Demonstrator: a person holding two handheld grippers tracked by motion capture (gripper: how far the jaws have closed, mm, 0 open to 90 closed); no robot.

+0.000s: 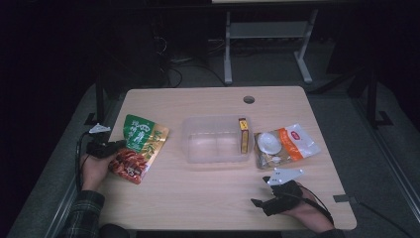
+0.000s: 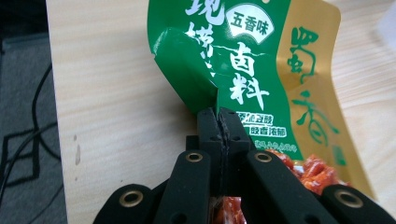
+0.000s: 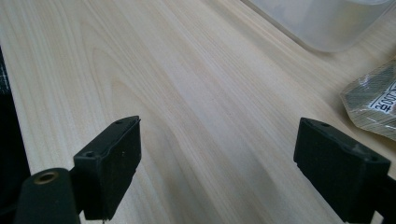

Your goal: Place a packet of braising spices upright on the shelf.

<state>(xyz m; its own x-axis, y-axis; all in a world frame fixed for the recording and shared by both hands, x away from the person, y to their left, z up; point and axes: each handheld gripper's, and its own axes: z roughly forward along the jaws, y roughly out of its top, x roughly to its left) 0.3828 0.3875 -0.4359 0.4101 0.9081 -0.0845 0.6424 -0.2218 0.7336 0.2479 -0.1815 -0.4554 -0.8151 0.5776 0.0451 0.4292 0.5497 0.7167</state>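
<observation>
Left tool (image 2: 218, 122) pinching green sauce packet (image 2: 243, 65); right tool (image 3: 217, 172) wide open, empty; clear tub (image 1: 217, 140) between.

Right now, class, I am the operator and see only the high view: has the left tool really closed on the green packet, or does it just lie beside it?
Observer: In the left gripper view, the left tool is shut on the green packet, pinching a creased fold at its edge.
Operator: And the right tool?
Observer: The right gripper view shows the right tool open, with bare table between its jaws.
Operator: What lies ahead of it?
Observer: A corner of the clear container at the upper right of that view, and the edge of a second packet at the right.
</observation>
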